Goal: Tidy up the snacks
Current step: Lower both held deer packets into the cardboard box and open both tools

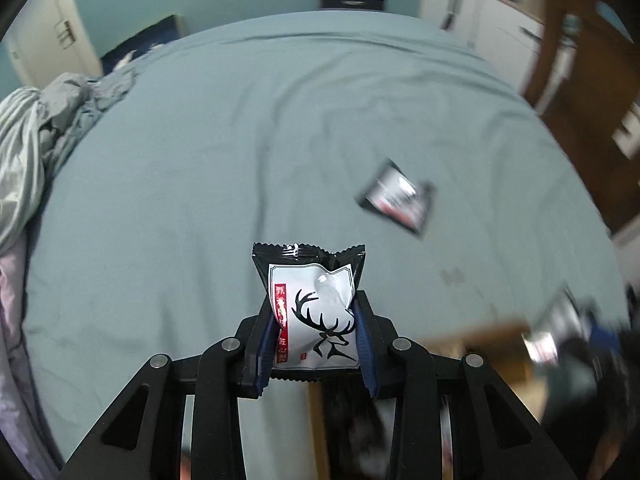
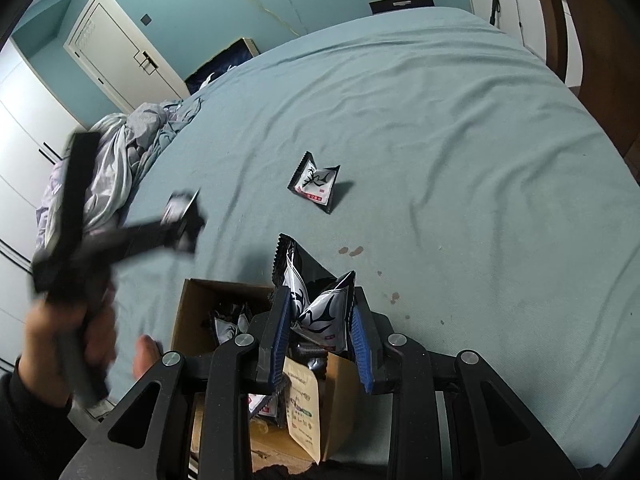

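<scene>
My left gripper [image 1: 316, 332] is shut on a black and white snack packet [image 1: 316, 312] with a deer print, held above the teal bed [image 1: 240, 160]. In the right wrist view the left gripper [image 2: 180, 216] shows blurred at the left, above the bed, with the packet in it. My right gripper [image 2: 320, 320] is shut on two crumpled snack packets [image 2: 320, 304] over an open cardboard box [image 2: 192, 312] that holds several more packets. One loose packet [image 2: 316, 182] lies on the bed beyond the box; it shows blurred in the left wrist view [image 1: 400, 200].
A crumpled grey duvet [image 2: 120, 152] lies at the bed's left side. A white door [image 2: 116, 52] and teal wall stand behind. White cabinets [image 1: 480, 16] and brown wooden furniture [image 1: 580, 100] stand to the right. Small stains [image 2: 352, 251] mark the sheet.
</scene>
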